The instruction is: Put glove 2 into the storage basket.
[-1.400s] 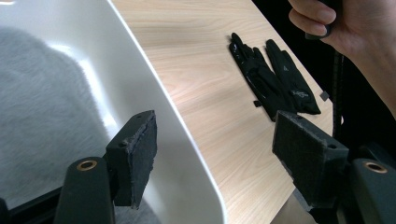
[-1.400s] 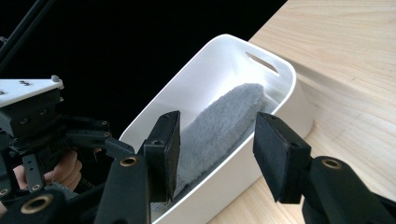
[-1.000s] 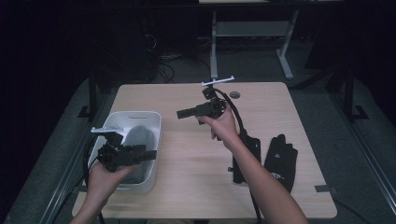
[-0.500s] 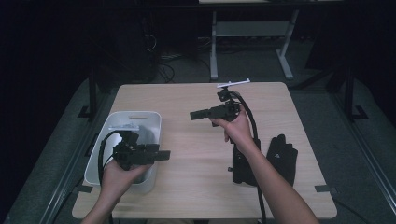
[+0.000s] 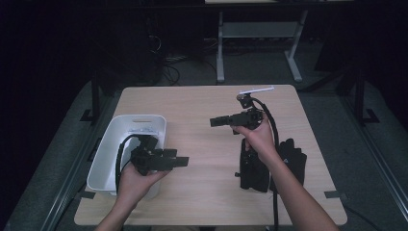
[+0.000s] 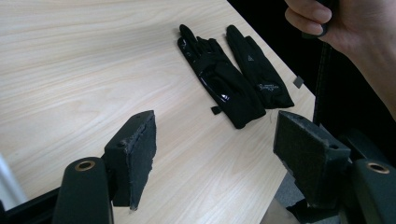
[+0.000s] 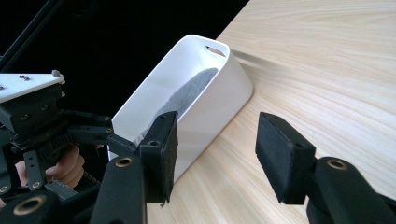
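Note:
My left gripper (image 5: 182,162) is held level over the table just right of the white bin (image 5: 108,149) and points right. In the left gripper view its jaws (image 6: 212,135) stand open with nothing between them, and two black gloves (image 6: 229,84) lie flat on the wood ahead. My right gripper (image 5: 215,122) hovers over the table's middle and points left. In the right gripper view it (image 7: 215,140) is open and empty. It faces the bin (image 7: 210,88) and the left gripper (image 7: 42,121) in its hand.
The gloves (image 5: 269,166) lie near the table's right front, under the right forearm (image 5: 288,192). A grey patch (image 7: 187,91) shows inside the bin; what it is I cannot tell. A small white strip (image 5: 256,89) lies at the far edge. Dark floor and a desk frame (image 5: 260,43) lie beyond.
The left gripper has moved right, from over the bin to over the bare wood beside it. The right gripper has drifted right and a little nearer the person. Both stay open.

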A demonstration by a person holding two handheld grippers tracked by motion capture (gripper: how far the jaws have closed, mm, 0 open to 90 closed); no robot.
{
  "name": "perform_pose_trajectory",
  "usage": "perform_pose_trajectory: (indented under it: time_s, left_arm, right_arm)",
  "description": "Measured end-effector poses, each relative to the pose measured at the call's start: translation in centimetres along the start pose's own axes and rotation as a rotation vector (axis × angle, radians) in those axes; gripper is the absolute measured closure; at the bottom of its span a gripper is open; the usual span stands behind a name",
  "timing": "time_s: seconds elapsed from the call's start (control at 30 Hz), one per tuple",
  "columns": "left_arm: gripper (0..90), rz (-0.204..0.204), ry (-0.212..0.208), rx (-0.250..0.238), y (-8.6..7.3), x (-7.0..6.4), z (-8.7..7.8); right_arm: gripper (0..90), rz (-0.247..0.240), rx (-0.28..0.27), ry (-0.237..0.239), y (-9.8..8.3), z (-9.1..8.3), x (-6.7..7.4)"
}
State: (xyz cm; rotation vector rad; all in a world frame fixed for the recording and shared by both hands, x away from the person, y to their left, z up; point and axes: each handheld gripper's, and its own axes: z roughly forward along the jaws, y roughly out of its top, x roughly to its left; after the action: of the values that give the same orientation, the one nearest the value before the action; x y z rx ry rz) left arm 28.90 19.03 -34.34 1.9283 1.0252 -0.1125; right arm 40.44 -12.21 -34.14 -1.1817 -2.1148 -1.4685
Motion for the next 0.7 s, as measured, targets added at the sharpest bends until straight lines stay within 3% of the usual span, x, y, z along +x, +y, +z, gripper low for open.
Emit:
perform_pose_trajectory:
  time_s: [0.7]
  left_arm:
    - [29.0,0.029,-0.042,0.028,0.5,-1.7,3.4]
  right_arm:
    - [47.8,0.038,-0.021,-0.047,-2.6,-4.1,-1.9]
